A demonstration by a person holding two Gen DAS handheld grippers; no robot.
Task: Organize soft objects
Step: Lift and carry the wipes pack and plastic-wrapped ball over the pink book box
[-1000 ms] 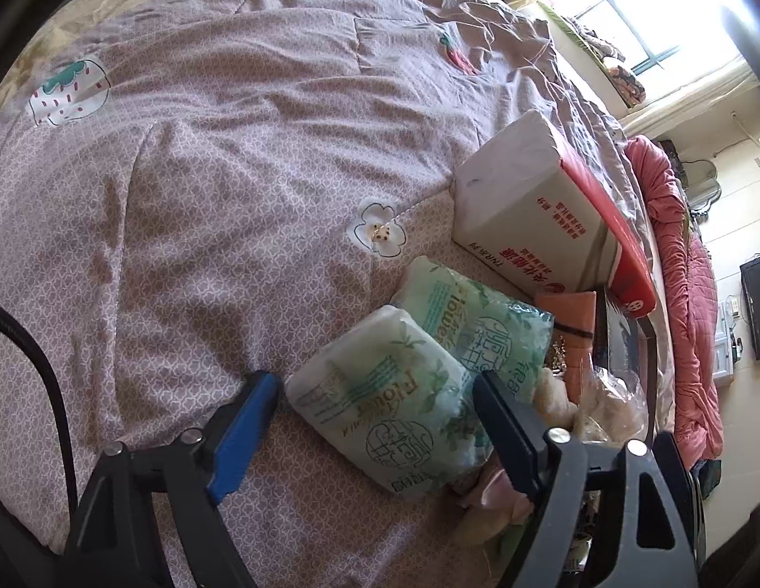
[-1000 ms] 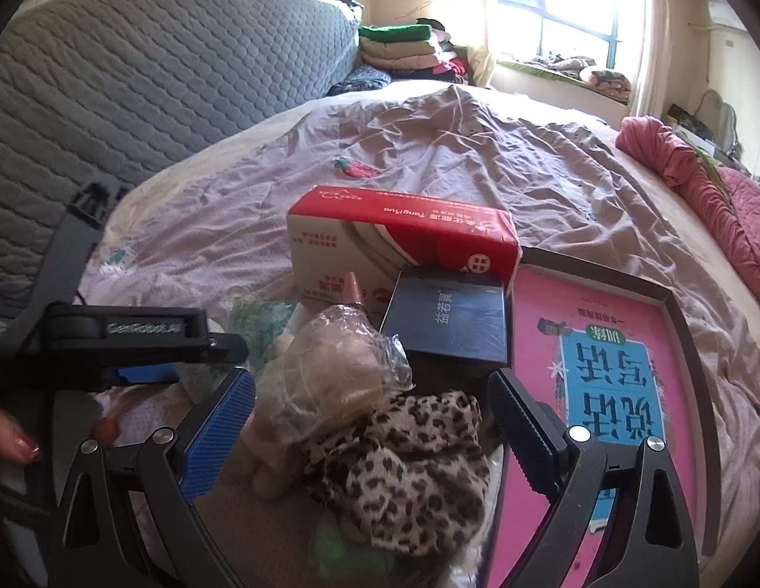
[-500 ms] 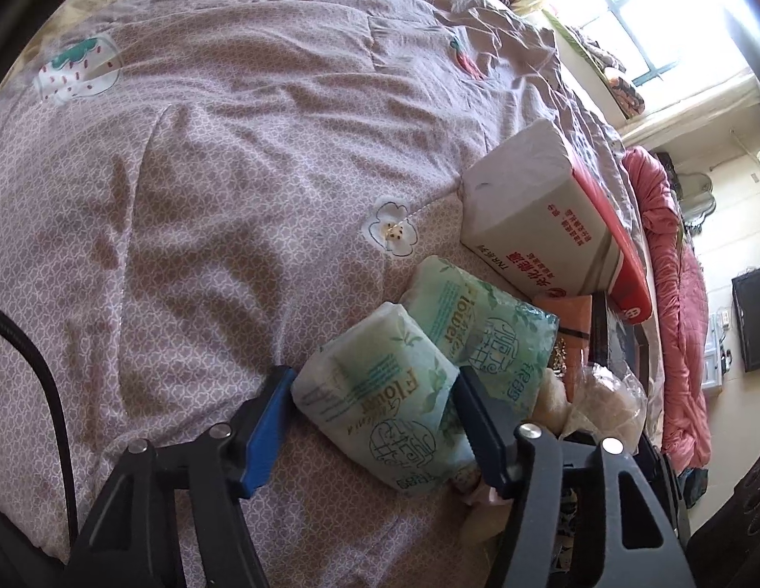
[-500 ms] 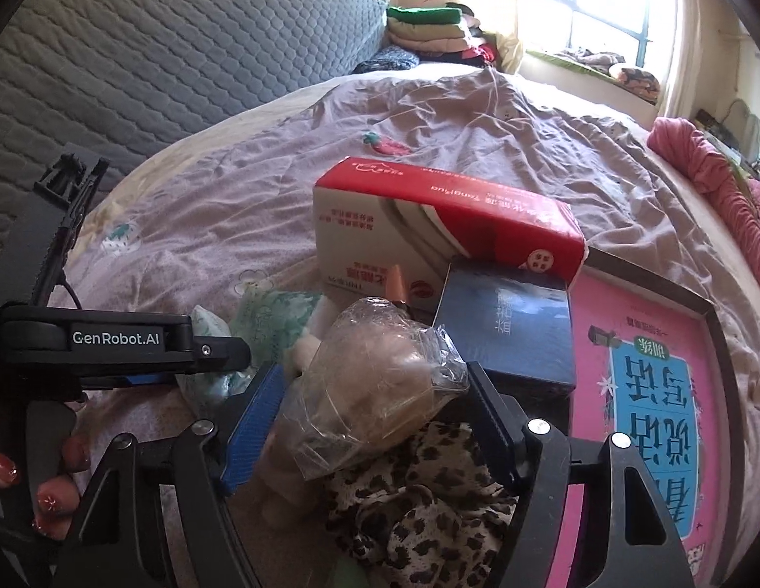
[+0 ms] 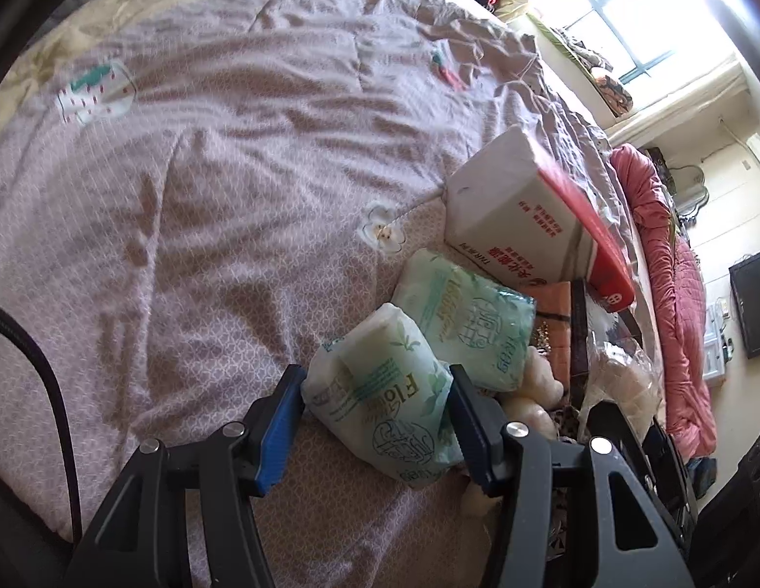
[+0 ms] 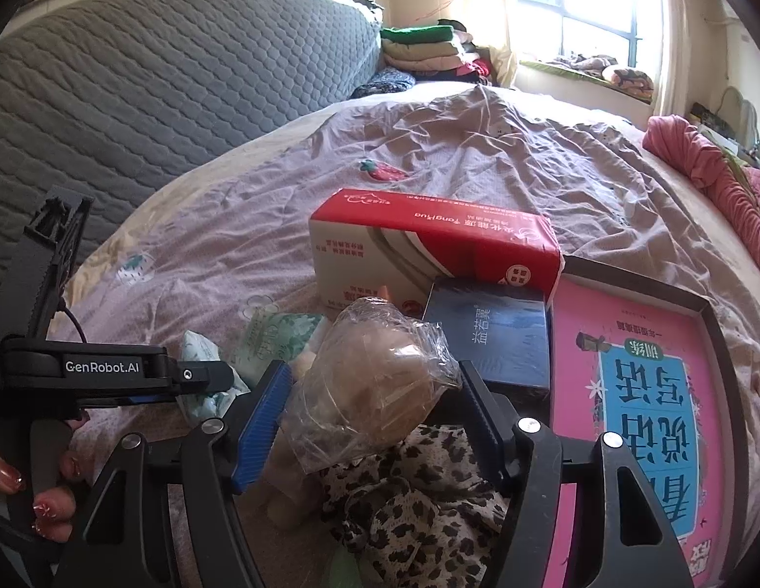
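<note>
Bedspread (image 5: 223,186) fills the upper left and centre of the left wrist view, wrinkled and bare of objects; the clutter sits in the lower right of that frame. 2 green tissue packs lie there. The near tissue pack (image 5: 380,402) is pinched between both pads of the left gripper (image 5: 375,424), while the far tissue pack (image 5: 465,316) leans just behind it, touching. Above them stands 1 red-and-white tissue box (image 5: 522,225).

The right wrist view shows what the other mostly hides: a plush toy in a clear bag (image 6: 375,382) at lower centre, with the right gripper (image 6: 372,424) closed in on it, both pads touching the wrapping. Below it lies 1 leopard-print cloth (image 6: 419,514). 1 dark blue box (image 6: 487,343) sits just right of the toy, and 1 pink book (image 6: 644,421) fills a dark tray (image 6: 723,343) at the right edge. At far left, the person's hand (image 6: 46,490) holds the other gripper's handle.
</note>
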